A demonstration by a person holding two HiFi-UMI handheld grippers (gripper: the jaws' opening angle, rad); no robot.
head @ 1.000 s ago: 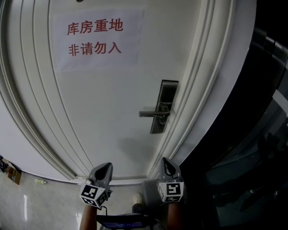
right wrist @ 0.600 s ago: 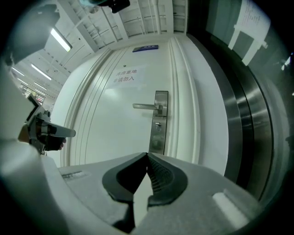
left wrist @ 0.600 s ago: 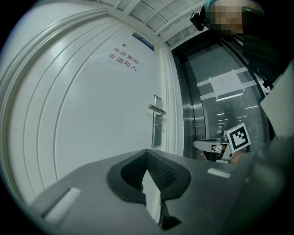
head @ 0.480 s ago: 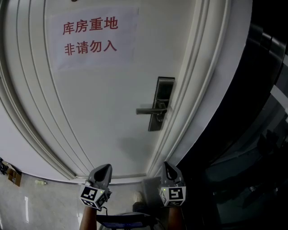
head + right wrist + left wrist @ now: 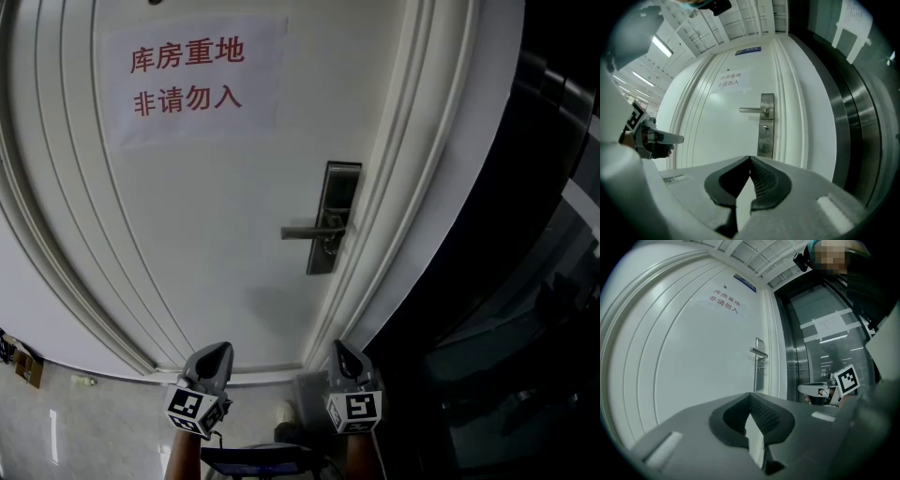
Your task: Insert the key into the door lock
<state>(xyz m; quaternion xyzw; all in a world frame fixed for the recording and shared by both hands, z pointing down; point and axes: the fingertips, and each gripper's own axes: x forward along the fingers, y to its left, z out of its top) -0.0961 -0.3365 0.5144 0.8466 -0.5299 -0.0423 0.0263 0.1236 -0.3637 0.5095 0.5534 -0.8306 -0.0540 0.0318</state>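
Note:
A white door point(image 5: 216, 234) fills the head view, with a metal lock plate point(image 5: 332, 220) and its lever handle point(image 5: 305, 232) near the door's right edge. The right gripper view shows the same lock plate point(image 5: 765, 124) straight ahead, a keyhole point(image 5: 765, 127) under the handle. Low in the head view, well short of the door, my left gripper point(image 5: 223, 348) and right gripper point(image 5: 337, 346) point at it side by side. The tips of the left gripper point(image 5: 750, 395) meet, and so do those of the right gripper point(image 5: 750, 158). No key shows in any view.
A paper sign point(image 5: 192, 80) with red characters hangs on the upper door. Moulded white door frame point(image 5: 412, 187) runs beside the lock, with dark glass and metal panels point(image 5: 534, 281) to its right. Pale tiled floor point(image 5: 84, 431) lies at lower left.
The door and lock have drifted slightly left in the head view. The right gripper has shifted a little; the left one has stayed put. Both stay shut.

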